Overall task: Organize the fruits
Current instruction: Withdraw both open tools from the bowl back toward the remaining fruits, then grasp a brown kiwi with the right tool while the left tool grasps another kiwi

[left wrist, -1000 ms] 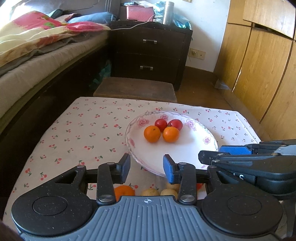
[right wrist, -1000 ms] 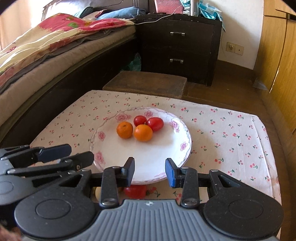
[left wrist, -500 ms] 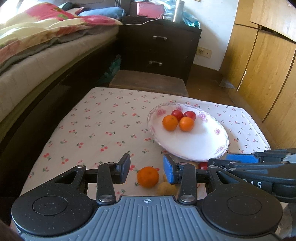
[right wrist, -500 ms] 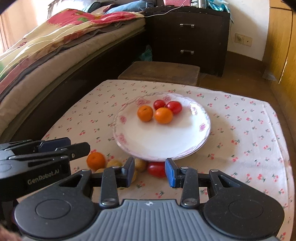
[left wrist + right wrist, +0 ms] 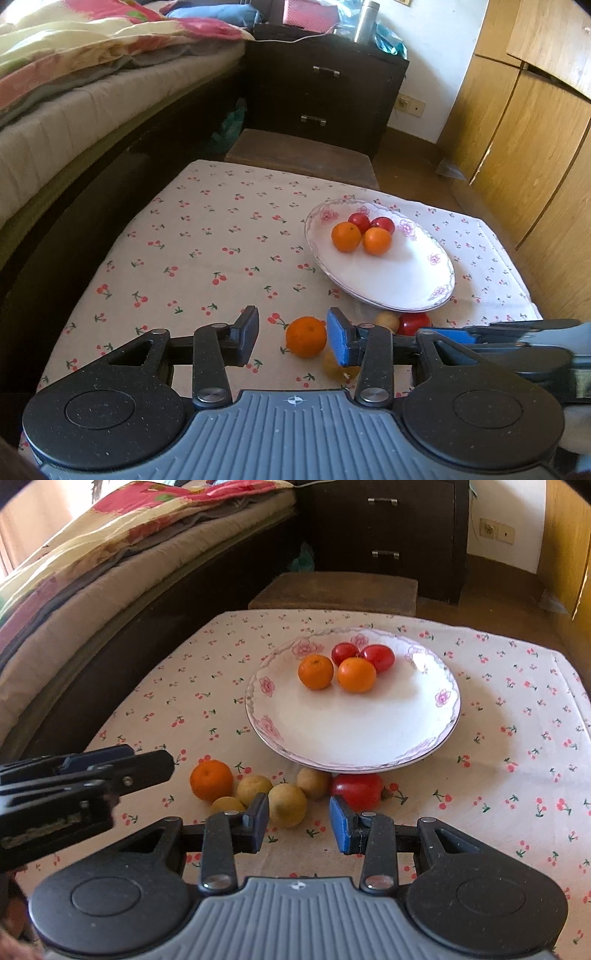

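Black jaws on our right gripper (image 5: 299, 823) and left gripper (image 5: 291, 341) stand apart, gripping nothing. Lower centre of the right view, we see a loose orange (image 5: 211, 780), four yellowish fruits (image 5: 287, 805) and a red fruit (image 5: 356, 791) on the cherry-print cloth (image 5: 517, 738). Beyond, mid-frame, the floral plate (image 5: 351, 731) carries two oranges (image 5: 316, 671) (plus two red fruits (image 5: 377, 657)).

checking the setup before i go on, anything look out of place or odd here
Six fruits lie loose on the tablecloth by the plate's near rim: an orange, four yellowish fruits and a red fruit partly tucked under the rim. Nothing looks spilled or damaged.
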The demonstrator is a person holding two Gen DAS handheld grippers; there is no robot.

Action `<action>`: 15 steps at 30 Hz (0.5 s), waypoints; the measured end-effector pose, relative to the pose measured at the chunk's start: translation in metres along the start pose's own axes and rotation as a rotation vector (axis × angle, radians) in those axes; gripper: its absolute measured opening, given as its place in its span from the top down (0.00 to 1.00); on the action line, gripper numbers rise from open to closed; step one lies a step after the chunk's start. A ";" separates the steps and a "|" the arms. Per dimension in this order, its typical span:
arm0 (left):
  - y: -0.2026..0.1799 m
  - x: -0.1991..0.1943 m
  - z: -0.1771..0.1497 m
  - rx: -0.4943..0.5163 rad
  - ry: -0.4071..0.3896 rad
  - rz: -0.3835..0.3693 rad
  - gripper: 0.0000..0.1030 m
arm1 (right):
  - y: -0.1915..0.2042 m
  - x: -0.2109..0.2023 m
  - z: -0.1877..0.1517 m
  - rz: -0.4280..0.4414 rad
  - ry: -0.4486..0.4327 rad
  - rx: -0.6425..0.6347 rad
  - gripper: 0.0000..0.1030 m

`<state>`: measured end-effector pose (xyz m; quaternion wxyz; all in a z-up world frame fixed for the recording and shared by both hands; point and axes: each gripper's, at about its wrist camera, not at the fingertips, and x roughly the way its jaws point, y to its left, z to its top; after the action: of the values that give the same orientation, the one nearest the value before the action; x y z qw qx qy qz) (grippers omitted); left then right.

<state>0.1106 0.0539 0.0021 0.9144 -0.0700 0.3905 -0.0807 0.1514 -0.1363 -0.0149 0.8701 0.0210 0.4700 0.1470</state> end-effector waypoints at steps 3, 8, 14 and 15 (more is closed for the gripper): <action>0.002 -0.002 0.000 -0.002 -0.001 -0.014 0.50 | 0.000 0.009 -0.002 0.006 0.016 0.011 0.64; 0.008 0.000 -0.003 -0.005 0.012 -0.023 0.50 | 0.002 0.018 -0.001 0.004 0.015 0.016 0.64; 0.011 0.002 -0.007 -0.008 0.033 -0.032 0.50 | 0.008 0.021 0.000 0.017 0.025 -0.012 0.73; 0.011 0.002 -0.008 -0.006 0.036 -0.036 0.50 | 0.009 0.020 -0.001 0.020 0.025 -0.011 0.73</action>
<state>0.1072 0.0638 -0.0062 0.9053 -0.0783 0.4060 -0.0973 0.1590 -0.1228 -0.0295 0.8627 0.0190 0.4798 0.1587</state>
